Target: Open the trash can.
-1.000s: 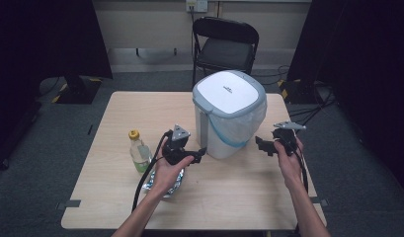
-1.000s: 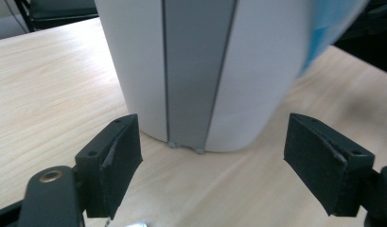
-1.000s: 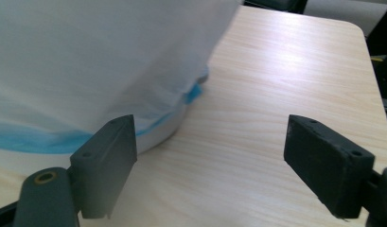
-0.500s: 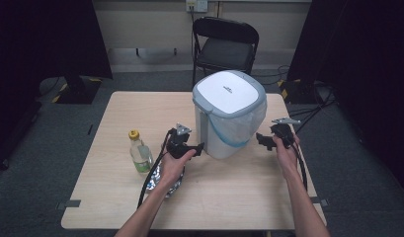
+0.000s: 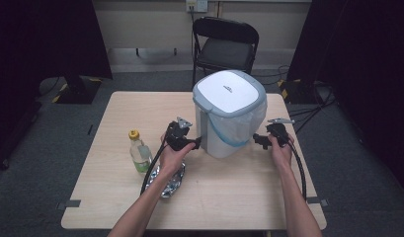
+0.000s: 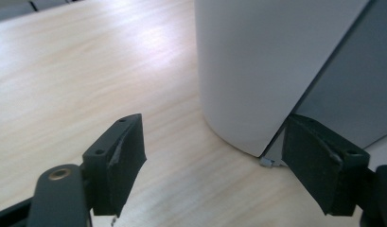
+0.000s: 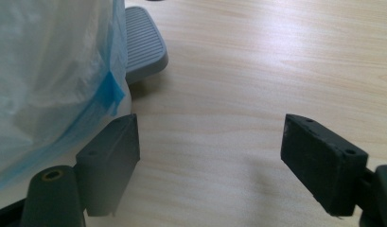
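from the high view: a clear plastic bottle with a yellow cap (image 5: 139, 154) and crumpled foil (image 5: 171, 180) lie left of the left gripper (image 5: 198, 143). its jaws are released at the white lidded pedal bin (image 5: 229, 113) mid-table. the right gripper (image 5: 255, 139), also released, sights the bin's grey pedal (image 7: 144, 45).

both forearms reach forward from the near edge, hands low. the left gripper (image 5: 198, 143) points rightward, jaws spread wide (nothing between them); the right gripper (image 5: 256, 140) points leftward, jaws likewise apart.
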